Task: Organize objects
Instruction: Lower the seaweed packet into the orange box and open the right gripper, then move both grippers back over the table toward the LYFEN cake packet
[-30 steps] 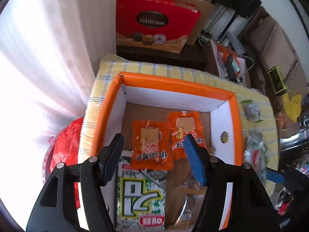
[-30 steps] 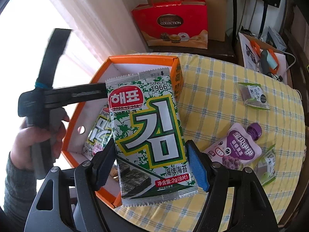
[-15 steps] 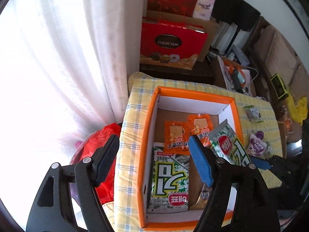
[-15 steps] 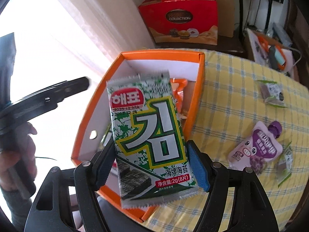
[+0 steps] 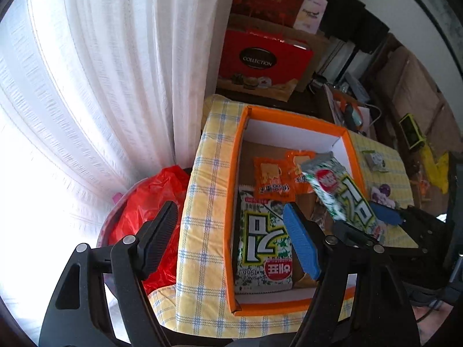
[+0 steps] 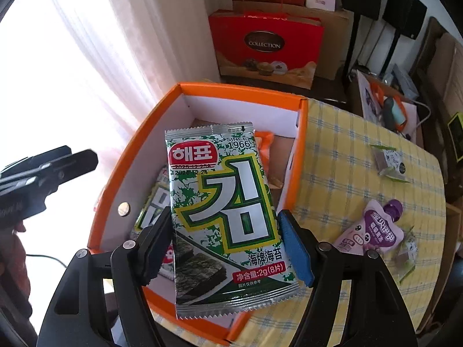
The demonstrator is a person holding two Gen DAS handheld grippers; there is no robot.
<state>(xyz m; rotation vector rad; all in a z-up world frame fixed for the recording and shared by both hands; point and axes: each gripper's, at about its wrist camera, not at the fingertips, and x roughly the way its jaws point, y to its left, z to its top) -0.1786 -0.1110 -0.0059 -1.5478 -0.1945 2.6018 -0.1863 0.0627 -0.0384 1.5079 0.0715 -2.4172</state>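
While crinkly and flat, the foil seaweed packet (image 6: 228, 217) fills the right tool (image 6: 222, 245) — over the orange cardboard box (image 6: 292, 179).

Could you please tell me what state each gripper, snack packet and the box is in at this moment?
Right gripper: shut on the held seaweed packet, above the orange box.
Left gripper: open, holding nothing.
Orange box: open-topped, partly filled.
Seaweed packet in box: lying flat.
Two orange snack packets: flat, side by side in the box.
Purple pouch: lying on the checked tablecloth, outside the box.
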